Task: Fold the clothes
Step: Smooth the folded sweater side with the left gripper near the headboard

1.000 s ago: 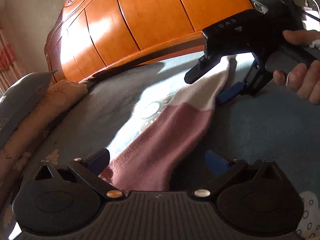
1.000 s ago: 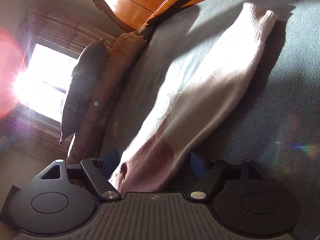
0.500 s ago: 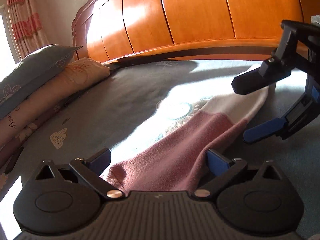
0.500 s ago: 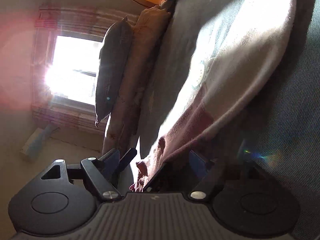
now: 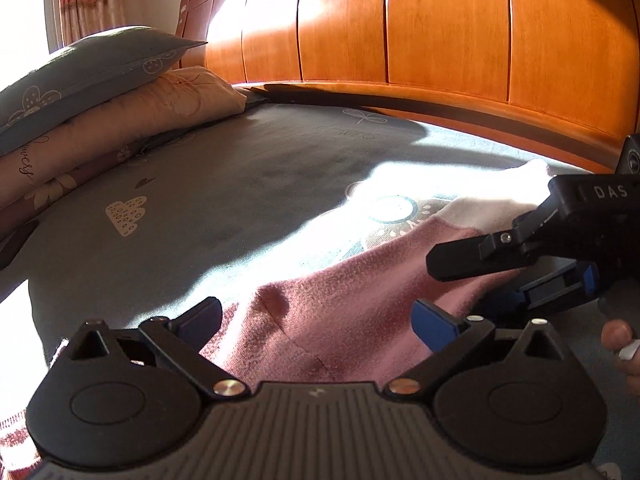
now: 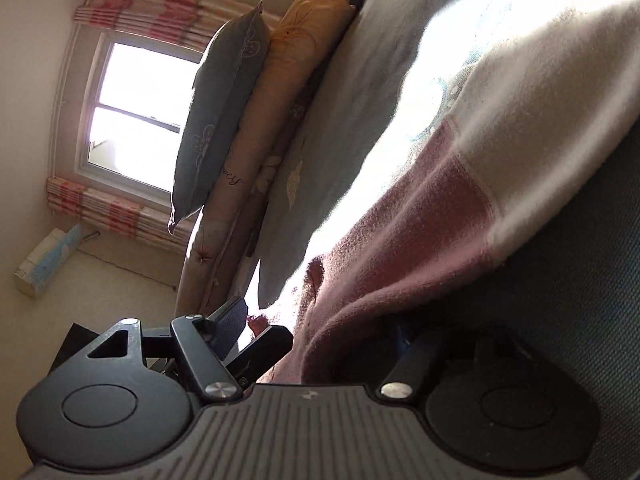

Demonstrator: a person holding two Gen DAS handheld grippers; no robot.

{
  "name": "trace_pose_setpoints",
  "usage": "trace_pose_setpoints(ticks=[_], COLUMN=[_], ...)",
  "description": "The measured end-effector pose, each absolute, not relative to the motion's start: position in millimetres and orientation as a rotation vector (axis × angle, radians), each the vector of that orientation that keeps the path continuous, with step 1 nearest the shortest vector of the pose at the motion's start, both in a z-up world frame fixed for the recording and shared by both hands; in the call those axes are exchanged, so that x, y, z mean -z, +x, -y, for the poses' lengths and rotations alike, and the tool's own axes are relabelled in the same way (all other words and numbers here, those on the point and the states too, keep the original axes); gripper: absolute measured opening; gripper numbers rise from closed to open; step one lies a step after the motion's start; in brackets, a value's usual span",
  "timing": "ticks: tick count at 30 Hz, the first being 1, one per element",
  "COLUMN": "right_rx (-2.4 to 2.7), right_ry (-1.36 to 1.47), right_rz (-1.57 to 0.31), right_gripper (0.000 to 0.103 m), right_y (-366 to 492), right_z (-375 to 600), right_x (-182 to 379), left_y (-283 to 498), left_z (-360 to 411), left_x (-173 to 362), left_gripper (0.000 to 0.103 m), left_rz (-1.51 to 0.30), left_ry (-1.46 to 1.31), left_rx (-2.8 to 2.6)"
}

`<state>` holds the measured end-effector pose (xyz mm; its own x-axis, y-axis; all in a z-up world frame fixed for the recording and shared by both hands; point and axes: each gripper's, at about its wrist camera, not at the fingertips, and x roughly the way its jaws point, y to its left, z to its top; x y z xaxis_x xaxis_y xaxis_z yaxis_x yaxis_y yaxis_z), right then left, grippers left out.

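A long knitted garment piece [image 5: 360,280], pink at the near end and white at the far end, lies on the grey-blue bed sheet [image 5: 220,200]. My left gripper [image 5: 318,318] is open, and the pink end lies between its blue pads untouched. My right gripper [image 5: 476,284] comes in from the right beside the left gripper. Its jaws are closing around the pink part, and a gap still shows between them. In the right wrist view the garment [image 6: 440,200] drapes over the right gripper [image 6: 320,328] and hides one finger.
An orange wooden headboard [image 5: 440,40] runs along the back. A grey pillow [image 5: 100,68] is stacked on a peach one [image 5: 140,120] at the left. A window [image 6: 136,112] with a box [image 6: 48,260] below it is beyond the bed. A person's hand [image 5: 620,340] holds the right gripper.
My right gripper has slid along the garment from the white end to the pink part, close to my left gripper. The left gripper has rolled, so the bed looks more level.
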<state>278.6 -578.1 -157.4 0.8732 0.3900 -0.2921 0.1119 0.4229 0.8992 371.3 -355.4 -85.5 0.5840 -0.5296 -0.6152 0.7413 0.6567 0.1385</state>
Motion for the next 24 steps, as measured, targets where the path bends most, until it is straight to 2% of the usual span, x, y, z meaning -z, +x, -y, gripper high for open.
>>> trace_pose_setpoints(ticks=[4,10,13,15,20,24], right_rx=[-0.170,-0.179,-0.166,-0.157,-0.160,-0.162], right_ry=[1.021,0.915,0.938,0.958,1.046,1.115], right_rz=[-0.557,-0.622,-0.631,-0.634,-0.630,-0.616], right_gripper=[0.067,0.061,0.053,0.049,0.049,0.049], right_y=[286,286,279,276,272,270], right_z=[571,566,571,574,582,588], right_x=[150,146,150,153,156,160], left_y=[390,420,423,420,407,428], left_z=[365,362,364,364,345,350], left_x=[112,122,117,111,87,97], left_gripper=[0.102,0.103,0.103,0.098,0.098,0.098], left_rz=[-0.578,-0.607,-0.630,-0.646,-0.790,-0.967], left_ry=[0.520,0.401,0.384,0.380,0.180,0.003], left_rx=[0.673,0.651,0.640,0.632,0.786,0.798])
